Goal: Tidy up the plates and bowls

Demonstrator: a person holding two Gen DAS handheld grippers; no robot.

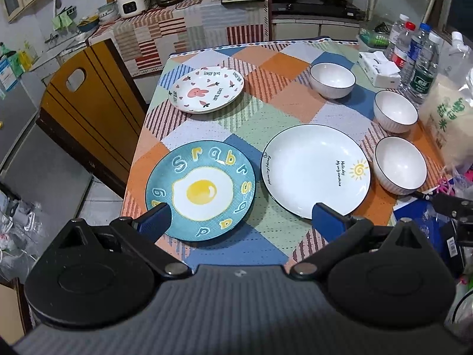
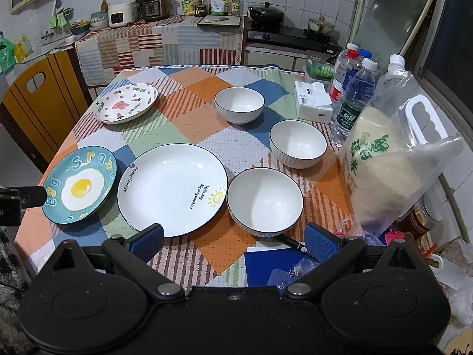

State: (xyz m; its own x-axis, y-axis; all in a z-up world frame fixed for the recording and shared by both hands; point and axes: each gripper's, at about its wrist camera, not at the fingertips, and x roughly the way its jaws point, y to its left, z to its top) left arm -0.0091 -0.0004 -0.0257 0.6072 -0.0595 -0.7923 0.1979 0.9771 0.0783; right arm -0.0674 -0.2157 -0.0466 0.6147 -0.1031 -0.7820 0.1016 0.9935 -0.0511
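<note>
Three plates lie apart on the patchwork tablecloth: a teal egg plate at the near left, a large white sun plate beside it, and a white bunny plate at the far left. Three white ribbed bowls stand in a line on the right: near, middle, far. My left gripper hovers open over the near edges of the egg and sun plates. My right gripper hangs open just before the near bowl.
A rice bag, water bottles and a tissue box crowd the table's right side. A blue notebook and pen lie at the near edge. A wooden chair stands left of the table.
</note>
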